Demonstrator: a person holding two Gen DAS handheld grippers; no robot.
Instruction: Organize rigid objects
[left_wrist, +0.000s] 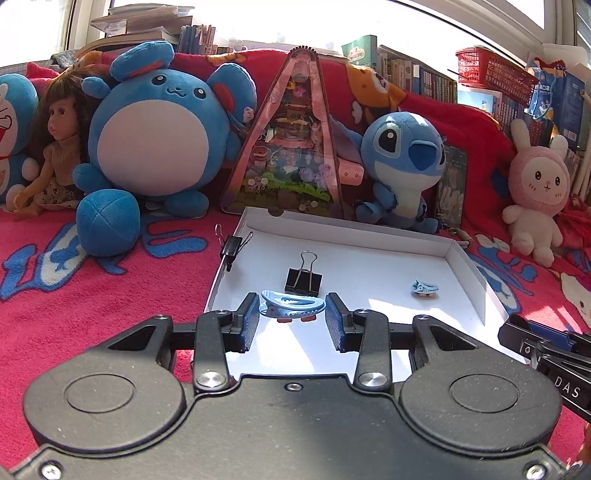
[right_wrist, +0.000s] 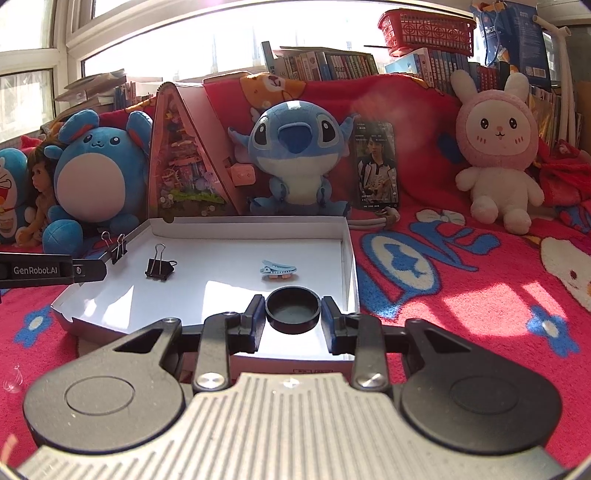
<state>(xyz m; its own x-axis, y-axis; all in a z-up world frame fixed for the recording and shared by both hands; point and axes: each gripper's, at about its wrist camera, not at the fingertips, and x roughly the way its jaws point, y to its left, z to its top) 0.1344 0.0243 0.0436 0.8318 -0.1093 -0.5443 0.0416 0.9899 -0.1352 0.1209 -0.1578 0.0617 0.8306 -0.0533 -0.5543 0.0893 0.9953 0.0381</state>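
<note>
Left gripper (left_wrist: 291, 319) clamping light-blue hair clip (left_wrist: 291, 304), black binder clip (left_wrist: 303, 280) just beyond, right gripper (right_wrist: 293, 317) gripping round black lid (right_wrist: 293, 309), white tray (right_wrist: 347, 254) beneath both.

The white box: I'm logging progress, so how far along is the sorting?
Already in the box: a binder clip and a small blue clip; another binder clip is clipped to its wall. In hand: left gripper holds a blue clip, right gripper a black cap. Left: release both.

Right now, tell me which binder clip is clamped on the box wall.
The far-left binder clip: it grips the box's left wall. The other clip stands free on the box floor.
</note>
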